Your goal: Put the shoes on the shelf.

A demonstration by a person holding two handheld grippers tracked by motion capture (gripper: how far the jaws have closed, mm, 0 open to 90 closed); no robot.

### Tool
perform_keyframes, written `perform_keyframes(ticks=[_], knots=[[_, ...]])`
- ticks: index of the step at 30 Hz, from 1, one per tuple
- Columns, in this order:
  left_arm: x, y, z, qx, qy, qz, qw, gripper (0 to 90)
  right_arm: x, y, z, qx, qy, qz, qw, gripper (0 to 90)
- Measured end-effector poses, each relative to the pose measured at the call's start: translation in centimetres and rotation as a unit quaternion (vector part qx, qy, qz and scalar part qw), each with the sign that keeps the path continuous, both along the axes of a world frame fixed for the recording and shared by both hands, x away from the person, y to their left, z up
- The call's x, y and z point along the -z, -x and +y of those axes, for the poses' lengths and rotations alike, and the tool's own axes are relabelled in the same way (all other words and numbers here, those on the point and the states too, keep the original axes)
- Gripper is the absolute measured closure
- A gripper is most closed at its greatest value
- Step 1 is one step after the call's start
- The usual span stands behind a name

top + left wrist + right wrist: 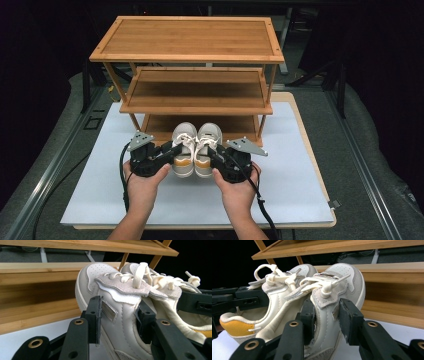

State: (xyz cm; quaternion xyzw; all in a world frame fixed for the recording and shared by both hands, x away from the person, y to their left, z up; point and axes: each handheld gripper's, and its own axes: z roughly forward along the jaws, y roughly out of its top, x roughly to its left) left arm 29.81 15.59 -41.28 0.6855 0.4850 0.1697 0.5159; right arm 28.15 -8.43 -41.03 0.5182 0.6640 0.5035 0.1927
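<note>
Your left tongs (171, 152) are clamped on the outer side wall of the left sneaker (184, 150), and your right tongs (214, 154) grip the right sneaker (206, 149) the same way. The pair sits side by side, touching, toes toward the bamboo shoe rack (190, 55), just in front of its lowest shelf (200, 125). The middle shelf's front edge hangs close above the toes. The white mat (290, 175) on the desk (310, 150) lies open to both sides. A small side tag on the left sneaker is unreadable.
</note>
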Motion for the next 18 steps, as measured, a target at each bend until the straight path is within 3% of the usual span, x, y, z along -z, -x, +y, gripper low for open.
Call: perform_keyframes(ticks=[12,18], knots=[[-1.5,0.3,0.0,0.005,-0.001,-0.015,0.9999,62.5,-1.4,0.5,0.2,0.005,0.006,-0.020,0.9998,66.1],[-2.3,0.0,0.0,0.006,-0.004,-0.011,0.9999,62.5,-2.3,0.2,0.1,0.004,0.010,-0.016,0.9998,66.1]])
